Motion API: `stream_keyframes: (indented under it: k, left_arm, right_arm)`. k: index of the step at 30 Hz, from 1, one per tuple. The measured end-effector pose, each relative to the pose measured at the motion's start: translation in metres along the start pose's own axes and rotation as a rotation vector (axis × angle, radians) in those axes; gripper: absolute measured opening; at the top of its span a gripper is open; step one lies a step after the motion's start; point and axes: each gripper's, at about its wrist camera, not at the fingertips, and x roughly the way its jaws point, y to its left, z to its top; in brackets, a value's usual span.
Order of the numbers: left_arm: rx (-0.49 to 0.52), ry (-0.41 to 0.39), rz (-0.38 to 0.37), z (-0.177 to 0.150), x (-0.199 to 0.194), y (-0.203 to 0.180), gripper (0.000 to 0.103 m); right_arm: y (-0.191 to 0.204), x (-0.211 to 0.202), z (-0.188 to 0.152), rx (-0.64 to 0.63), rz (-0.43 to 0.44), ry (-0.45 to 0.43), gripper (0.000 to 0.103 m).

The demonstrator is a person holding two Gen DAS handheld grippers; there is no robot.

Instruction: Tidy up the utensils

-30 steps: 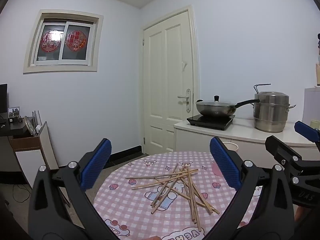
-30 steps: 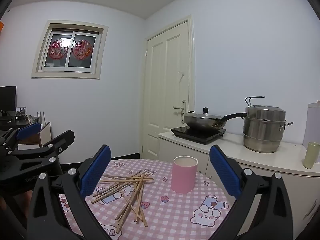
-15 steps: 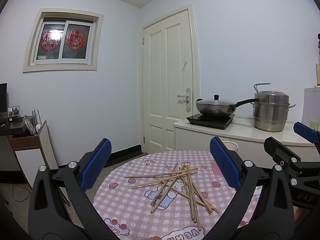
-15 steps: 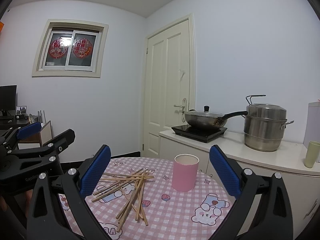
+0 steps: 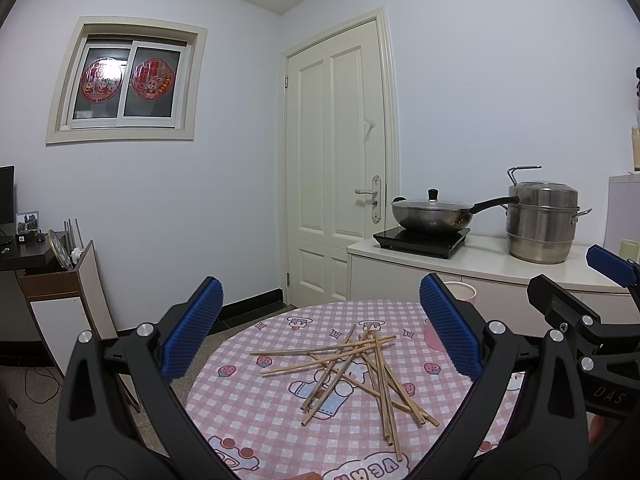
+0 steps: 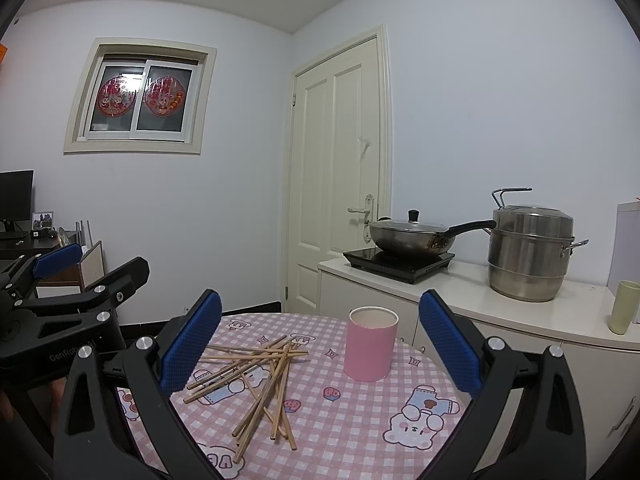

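Lying beyond open jaws: chopsticks (image 5: 352, 364)

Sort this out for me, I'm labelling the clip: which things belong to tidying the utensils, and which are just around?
For the job:
- chopsticks, scattered on the table
- pink cup, upright
- left gripper and right gripper, jaws open

Just around:
- wok
- steamer pot
- green cup

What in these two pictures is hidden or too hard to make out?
- Pink cup: its inside is hidden by its own wall in the right wrist view; the left gripper's finger covers most of it in the left wrist view.
- Chopsticks: crossed in a pile, so the count is unclear.
- Table: near edge cut off.
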Motion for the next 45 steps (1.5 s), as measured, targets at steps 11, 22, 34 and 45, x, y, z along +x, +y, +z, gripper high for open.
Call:
stream_keyframes:
  k: [11, 22, 34, 45]
  left_arm:
    - [-0.001, -0.002, 0.002, -0.003, 0.000, -0.001, 0.097]
    - [-0.002, -0.002, 0.003, -0.005, 0.000, 0.000, 0.097]
    - [-0.004, -0.005, 0.004, -0.002, 0.000, 0.001, 0.097]
    - [-0.003, -0.005, 0.002, 0.004, -0.001, 0.001, 0.097]
  right_arm:
    - [-0.001, 0.001, -0.001, 0.000, 0.002, 0.005, 0.095]
    - [0.000, 0.001, -0.002, -0.003, 0.007, 0.006, 0.095]
    - [-0.001, 0.002, 0.003, -0.005, 0.013, 0.006, 0.095]
    - [0.000, 0.002, 0.004, -0.005, 0.015, 0.009, 0.095]
